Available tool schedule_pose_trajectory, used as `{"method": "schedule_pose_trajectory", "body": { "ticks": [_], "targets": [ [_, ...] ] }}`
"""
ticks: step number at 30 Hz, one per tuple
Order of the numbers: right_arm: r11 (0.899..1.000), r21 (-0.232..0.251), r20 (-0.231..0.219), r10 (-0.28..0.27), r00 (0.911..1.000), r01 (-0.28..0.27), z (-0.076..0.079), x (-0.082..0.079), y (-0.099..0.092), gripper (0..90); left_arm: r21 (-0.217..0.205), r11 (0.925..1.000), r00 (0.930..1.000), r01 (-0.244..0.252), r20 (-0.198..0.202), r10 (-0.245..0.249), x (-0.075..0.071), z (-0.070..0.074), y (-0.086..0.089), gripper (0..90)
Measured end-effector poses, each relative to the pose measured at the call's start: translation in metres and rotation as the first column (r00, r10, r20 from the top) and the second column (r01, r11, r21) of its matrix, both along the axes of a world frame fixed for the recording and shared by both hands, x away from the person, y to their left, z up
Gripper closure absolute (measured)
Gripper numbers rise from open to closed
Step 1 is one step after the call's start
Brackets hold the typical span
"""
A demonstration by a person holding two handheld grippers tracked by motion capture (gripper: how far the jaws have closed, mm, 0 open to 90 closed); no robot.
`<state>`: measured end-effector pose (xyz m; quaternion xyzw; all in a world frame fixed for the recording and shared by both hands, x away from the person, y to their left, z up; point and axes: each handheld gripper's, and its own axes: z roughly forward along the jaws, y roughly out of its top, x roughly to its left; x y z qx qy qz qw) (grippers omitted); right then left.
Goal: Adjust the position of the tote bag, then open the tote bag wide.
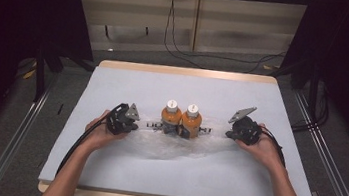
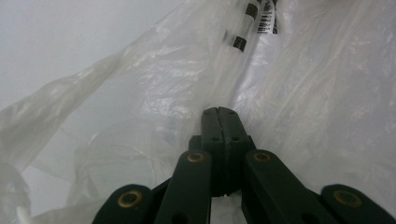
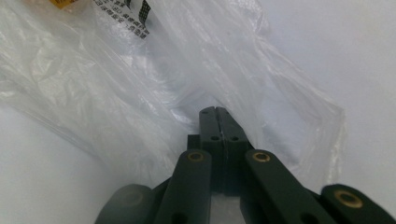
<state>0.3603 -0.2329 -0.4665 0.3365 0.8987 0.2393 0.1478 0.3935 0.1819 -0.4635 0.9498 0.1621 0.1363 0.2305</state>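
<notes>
So there's a crinkly clear plastic bag (image 1: 171,145) spread on the pale grey table (image 1: 103,170), with two orange bottles with white caps (image 1: 181,119) standing side by side at its far edge. The left gripper (image 2: 218,112) has its jaws clamped together on the bag's film, and the right gripper (image 3: 217,111) is pinching the opposite end.

I see a wood-edged table (image 1: 185,72) with a pale grey top on a grey floor (image 1: 132,55), cables (image 1: 178,48) trailing toward the slatted wall (image 1: 242,25), black curtains (image 1: 16,18) at both sides.
</notes>
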Motion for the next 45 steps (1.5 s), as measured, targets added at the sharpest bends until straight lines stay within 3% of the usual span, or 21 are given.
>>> {"method": "schedule_pose_trajectory", "body": {
  "ticks": [2,3,4,5,8,12,18,21,30,32,37,42,45],
  "targets": [
    [1.0,-0.01,0.012,0.005,0.9999,-0.004,0.0,0.002,0.001,90.0,-0.02,0.9998,1.0,-0.008,-0.006,0.008,0.001,-0.001,0.001,90.0],
    [1.0,-0.015,0.02,0.0,0.9998,0.0,-0.001,0.003,0.001,90.0,-0.011,0.9998,0.9998,-0.015,0.014,0.015,0.002,-0.001,0.002,90.0],
    [1.0,-0.008,0.022,-0.011,0.9997,0.011,-0.001,0.004,0.001,90.0,-0.012,0.9998,0.9998,-0.019,0.008,0.019,0.004,-0.001,0.002,90.0],
    [1.0,0.017,0.013,-0.004,0.9999,0.004,-0.002,0.007,-0.002,90.0,-0.014,0.9997,0.9998,-0.019,0.0,0.019,0.005,-0.001,0.003,90.0],
    [1.0,0.007,0.008,0.0,1.0,0.0,-0.001,0.006,-0.002,90.0,-0.017,0.9994,0.9996,-0.029,0.007,0.029,0.003,-0.001,0.004,90.0],
    [0.999,-0.033,0.021,-0.012,0.9997,0.013,0.0,0.001,0.001,90.0,-0.036,0.9989,0.9991,-0.031,-0.032,0.029,0.003,0.001,0.013,90.0],
    [1.0,-0.004,-0.018,-0.002,0.9998,0.002,0.001,-0.003,-0.003,90.0,-0.036,0.9985,0.9978,-0.042,-0.053,0.04,-0.002,0.002,0.022,90.0],
    [1.0,0.007,-0.021,0.005,0.9998,-0.005,0.001,-0.005,-0.006,90.0,-0.058,0.9969,0.9966,-0.052,-0.066,0.048,-0.003,0.001,0.029,90.0],
    [1.0,0.02,-0.017,0.005,0.9998,-0.004,0.0,-0.007,-0.008,90.0,-0.029,0.9967,0.9968,-0.076,-0.025,0.075,-0.002,0.0,0.029,90.0],
    [1.0,0.014,-0.01,0.006,0.9999,-0.006,0.0,-0.008,-0.008,90.0,-0.025,0.997,0.9968,-0.073,-0.035,0.072,-0.001,0.001,0.031,90.0],
    [0.999,0.034,-0.01,0.003,0.9999,-0.003,-0.001,-0.008,-0.01,90.0,-0.093,0.9898,0.9912,-0.108,-0.087,0.1,0.003,0.0,0.042,90.0],
    [0.998,0.06,-0.021,-0.015,0.9997,0.016,-0.001,-0.006,-0.01,90.0,-0.14,0.984,0.9905,-0.11,-0.097,0.097,0.003,0.001,0.045,90.0],
    [0.995,0.095,-0.024,-0.011,0.9996,0.013,0.002,-0.006,-0.01,90.0,-0.212,0.9723,0.9914,-0.099,-0.105,0.078,0.002,0.007,0.045,90.0]
  ]
}}
